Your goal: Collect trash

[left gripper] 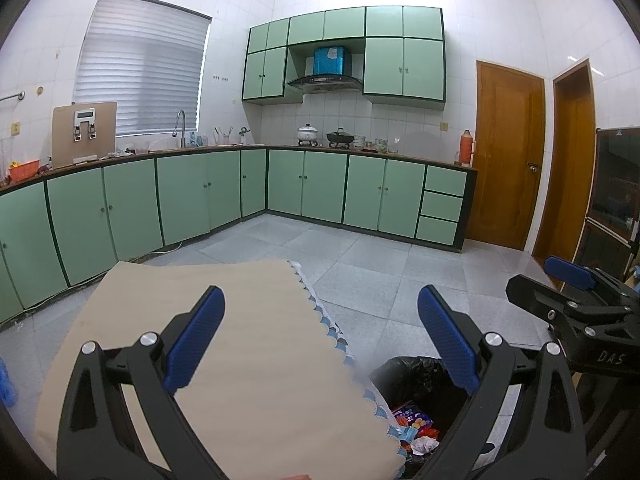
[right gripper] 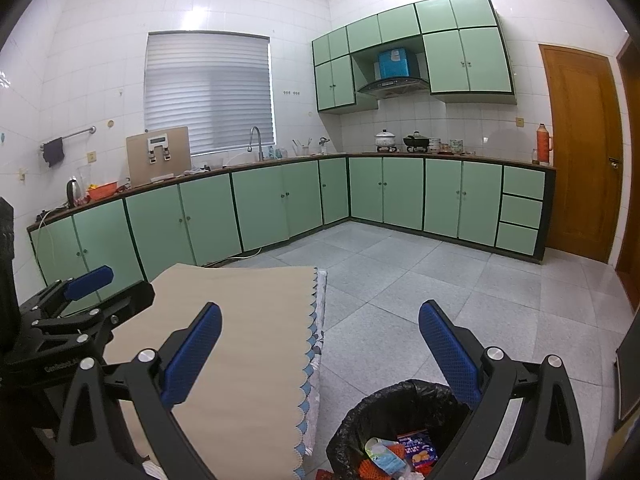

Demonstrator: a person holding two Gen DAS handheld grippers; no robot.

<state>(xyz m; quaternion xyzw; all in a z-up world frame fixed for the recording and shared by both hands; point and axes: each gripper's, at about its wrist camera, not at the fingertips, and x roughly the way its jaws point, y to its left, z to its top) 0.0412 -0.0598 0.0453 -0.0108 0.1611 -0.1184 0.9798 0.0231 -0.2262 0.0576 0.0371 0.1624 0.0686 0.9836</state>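
The left claw [left gripper: 320,336] hangs wide open and holds nothing, its blue pads [left gripper: 196,336] spread far apart over the near edge of the table [left gripper: 248,320]; the right claw [right gripper: 320,348] is likewise spread open and empty, one finger above the table and the other above the bin [right gripper: 400,404]. In the left view the right claw [left gripper: 568,276] shows at the far right, raised beside the left one; in the right view the left claw [right gripper: 86,280] shows at the far left over the table's corner; how far each stands open cannot be told from those side views.

The table wears a beige cloth [right gripper: 240,320] with a scalloped blue-and-white trim [right gripper: 310,360] hanging down its right side; the cloth's visible top is bare. The bin stands on the tiled floor [right gripper: 440,288] just beside that side, lined with a black bag [left gripper: 412,372]; the trash [right gripper: 404,452] lies inside it: a blue-purple packet, a pale crumpled wrapper, some red-orange pieces.

Beyond, green cabinets [right gripper: 260,208] run along two walls under a counter with a tap [right gripper: 256,140], pots [right gripper: 386,138] and a red flask [right gripper: 543,142]; a brown door [right gripper: 580,152] stands at the right.
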